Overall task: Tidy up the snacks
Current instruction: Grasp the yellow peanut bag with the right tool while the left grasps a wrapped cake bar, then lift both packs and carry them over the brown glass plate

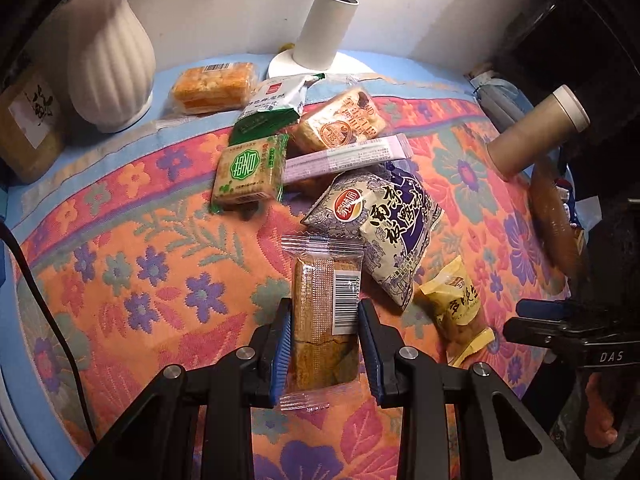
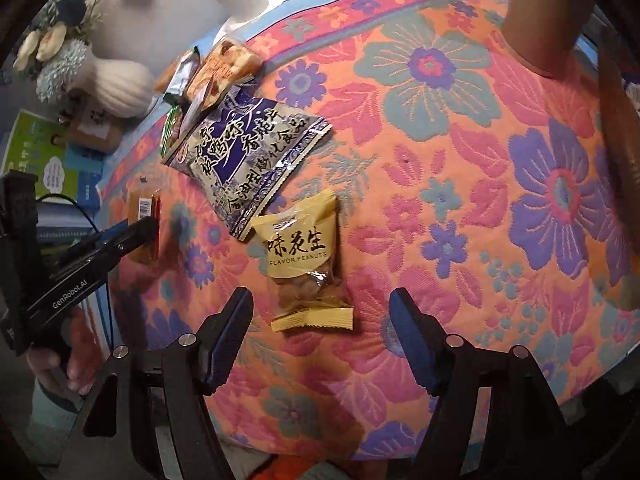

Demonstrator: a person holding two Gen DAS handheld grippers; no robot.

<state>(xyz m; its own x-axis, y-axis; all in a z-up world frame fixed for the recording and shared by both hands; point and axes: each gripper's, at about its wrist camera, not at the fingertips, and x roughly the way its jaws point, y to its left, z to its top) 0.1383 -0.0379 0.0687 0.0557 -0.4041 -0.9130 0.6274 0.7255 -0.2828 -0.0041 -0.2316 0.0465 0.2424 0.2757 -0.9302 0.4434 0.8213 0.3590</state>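
My left gripper [image 1: 324, 312] is shut on a clear-wrapped brown cake [image 1: 324, 308], its blue pads against both sides; the cake also shows in the right wrist view [image 2: 144, 216]. My right gripper [image 2: 322, 300] is open, its fingers either side of a yellow peanut packet [image 2: 306, 264] lying on the floral cloth; the packet also shows in the left wrist view [image 1: 456, 304]. A blue-and-white snack bag [image 1: 384, 224] [image 2: 248, 152] lies just beyond. Farther back lie a green biscuit pack [image 1: 250, 172], a purple stick [image 1: 348, 156], a brown-label cake [image 1: 340, 122], a green-white bag [image 1: 276, 108] and an orange cake [image 1: 214, 88].
A white ribbed vase [image 1: 110, 56] stands at the back left, a white lamp base [image 1: 316, 36] at the back middle. A tan cylinder [image 1: 536, 132] lies at the right. A brown box [image 1: 28, 120] is at the far left. A black cable [image 1: 44, 300] runs along the left edge.
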